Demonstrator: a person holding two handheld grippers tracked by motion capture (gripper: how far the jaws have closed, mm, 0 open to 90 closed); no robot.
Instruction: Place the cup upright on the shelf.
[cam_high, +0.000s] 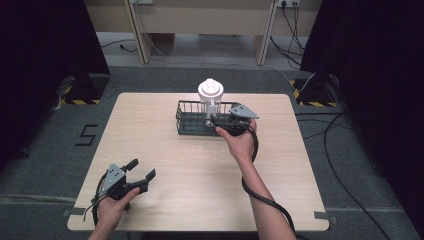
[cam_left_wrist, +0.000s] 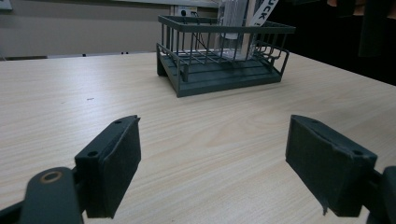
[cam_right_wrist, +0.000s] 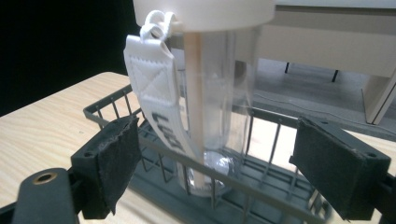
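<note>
A clear bottle with a white lid stands upright in a dark wire basket at the back middle of the table. In the right gripper view the bottle carries a white strap and has a pale stick inside. My right gripper is at the basket's near right side, open, its jaws spread wide on either side of the bottle without touching it. My left gripper rests open near the front left corner, holding nothing. From the left gripper the basket is farther off.
The light wooden table has bare surface between the two grippers. The right gripper's black cable loops along the forearm. The table stands on grey floor, with loose cables on it at the right and dark curtains at both sides.
</note>
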